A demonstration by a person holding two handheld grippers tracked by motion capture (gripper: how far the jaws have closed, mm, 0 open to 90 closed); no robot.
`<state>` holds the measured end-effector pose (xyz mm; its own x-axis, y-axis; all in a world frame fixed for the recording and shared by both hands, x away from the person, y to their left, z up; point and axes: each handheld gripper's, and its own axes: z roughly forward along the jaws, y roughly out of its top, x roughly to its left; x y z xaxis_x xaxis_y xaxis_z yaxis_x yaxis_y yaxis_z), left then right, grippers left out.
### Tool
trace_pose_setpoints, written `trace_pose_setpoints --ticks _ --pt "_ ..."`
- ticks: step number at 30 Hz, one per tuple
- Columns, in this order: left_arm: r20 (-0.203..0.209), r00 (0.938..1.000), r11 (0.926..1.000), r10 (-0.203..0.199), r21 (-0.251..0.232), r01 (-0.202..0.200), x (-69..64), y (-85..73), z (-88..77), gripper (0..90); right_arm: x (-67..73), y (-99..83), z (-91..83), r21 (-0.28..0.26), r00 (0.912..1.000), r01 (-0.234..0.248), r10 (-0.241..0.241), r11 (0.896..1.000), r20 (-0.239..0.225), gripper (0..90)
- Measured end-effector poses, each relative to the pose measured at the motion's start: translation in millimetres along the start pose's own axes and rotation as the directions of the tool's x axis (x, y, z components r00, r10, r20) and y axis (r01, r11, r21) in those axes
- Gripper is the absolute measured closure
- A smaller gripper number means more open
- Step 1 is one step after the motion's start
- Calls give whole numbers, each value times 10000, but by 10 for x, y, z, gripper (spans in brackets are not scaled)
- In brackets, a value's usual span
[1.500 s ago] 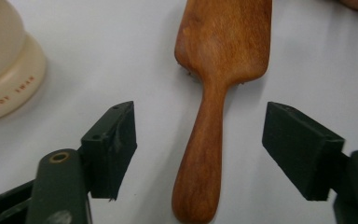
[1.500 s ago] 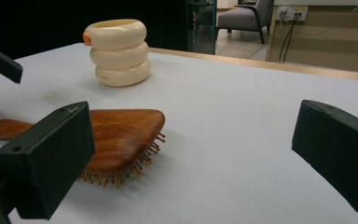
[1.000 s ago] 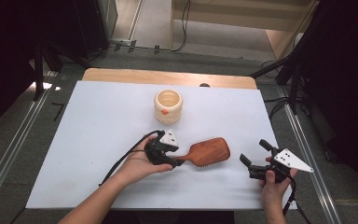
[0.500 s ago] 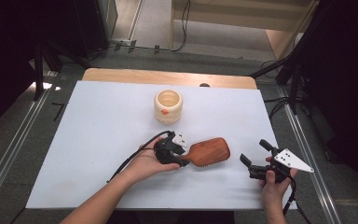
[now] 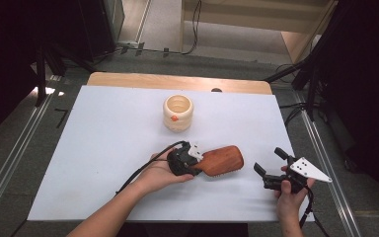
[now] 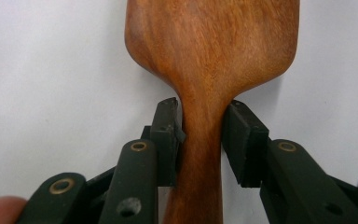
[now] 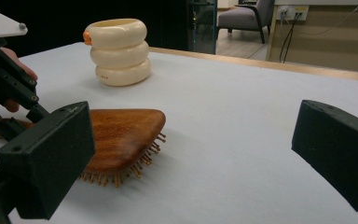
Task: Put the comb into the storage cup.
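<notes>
A wooden hairbrush (image 5: 224, 159) lies bristles down on the white table (image 5: 103, 133), right of the middle. My left gripper (image 5: 203, 165) comes in from the brush's left. In the left gripper view, its jaws have just been closing and now press both sides of the narrow handle (image 6: 200, 140), so the left gripper (image 6: 201, 126) is shut on it. My right gripper (image 5: 269, 159) is held just right of the brush, apart from it. The right gripper (image 7: 191, 158) is open with nothing between its jaws, and the brush head (image 7: 121, 135) lies ahead to its left.
A cream ribbed cup (image 5: 178, 112) with a small orange spot stands behind the brush, near the table's middle. It also appears in the right gripper view, cup (image 7: 119, 51). A wooden strip (image 5: 177, 81) runs along the table's far edge.
My left gripper has slid right onto the brush handle and its jaws have shut on it. The right gripper and the brush have stayed where they were.
</notes>
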<state>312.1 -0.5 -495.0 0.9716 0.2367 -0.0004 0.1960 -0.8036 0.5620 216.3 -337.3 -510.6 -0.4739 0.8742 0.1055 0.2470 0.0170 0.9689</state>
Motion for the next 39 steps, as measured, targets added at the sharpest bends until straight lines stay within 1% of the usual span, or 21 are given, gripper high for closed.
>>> trace_pose_setpoints --ticks 1,2,4,6,9,12,15,17,18,21,23,24,25,28,29,31,32,33,34,37,39 --pt "28 10000 10000 76 5 -76 -6 3 1 709 1 0 -2 6 10000 -24 24 10000 -5 0" --pt "32 10000 10000 59 -3 -59 -10 3 4 720 2 0 -3 5 10000 -29 29 10000 -6 0" --pt "55 9998 9998 167 -45 -167 -13 -2 3 723 2 0 -2 17 10000 -30 30 10000 6 0" --pt "105 9999 9999 128 -118 -126 -6 -9 3 725 1 0 -1 23 10000 25 -25 10000 10 0" --pt "82 9998 9996 186 -190 -184 -9 -23 -3 726 2 1 -1 11 10000 2 -2 10000 18 0" --pt "38 9999 9993 127 -365 -126 -16 -47 -5 727 -1 1 -5 2 10000 2 -2 10000 41 0" --pt "94 10000 9985 2 -539 3 -16 -77 -9 727 6 5 -4 31 9999 98 -98 9999 26 0" --pt "134 9998 9977 -176 -645 185 -8 -98 -17 727 14 7 -1 49 9999 135 -136 9999 65 0" --pt "34 9998 9974 -182 -702 184 -8 -107 -23 727 22 9 -1 55 9999 96 -96 9999 46 0" --pt "-65 9996 9954 -291 -917 284 7 -135 -55 727 28 14 1 113 9999 132 -132 9998 65 0" --pt "-108 9990 9920 -432 -1193 416 14 -151 -80 727 37 23 1 118 9998 68 -70 9999 165 0" --pt "-153 9988 9909 -461 -1274 438 16 -156 -98 727 41 28 2 49 9999 -27 26 10000 133 0" --pt "-191 9987 9889 -475 -1418 444 17 -159 -110 727 55 41 9 72 9998 -82 81 9999 199 0" --pt "-414 9979 9836 -490 -1758 410 7 -169 -157 726 81 59 21 97 9998 -156 154 9998 151 0" --pt "-465 9975 9803 -537 -1925 438 0 -173 -170 726 92 73 27 93 9995 -260 259 9996 157 0" --pt "-524 9965 9737 -651 -2219 519 -7 -181 -189 726 116 113 29 -53 9978 -667 667 9978 33 0" --pt "-608 9963 9737 -610 -2233 460 -9 -184 -201 727 135 139 25 -112 9961 -883 882 9960 -33 0" --pt "-736 9952 9718 -638 -2314 452 -16 -186 -209 727 147 163 25 -169 9957 -927 925 9956 -79 0" --pt "-757 9951 9701 -642 -2386 444 -13 -192 -220 726 171 188 24 -154 9947 -1024 1022 9946 -132 0" --pt "-872 9925 9607 -862 -2710 596 -18 -211 -247 726 244 247 26 -141 9945 -1041 1039 9945 -160 0" --pt "-845 9919 9580 -945 -2789 675 -13 -222 -271 726 290 278 38 -68 9948 -1013 1012 9948 -135 0"
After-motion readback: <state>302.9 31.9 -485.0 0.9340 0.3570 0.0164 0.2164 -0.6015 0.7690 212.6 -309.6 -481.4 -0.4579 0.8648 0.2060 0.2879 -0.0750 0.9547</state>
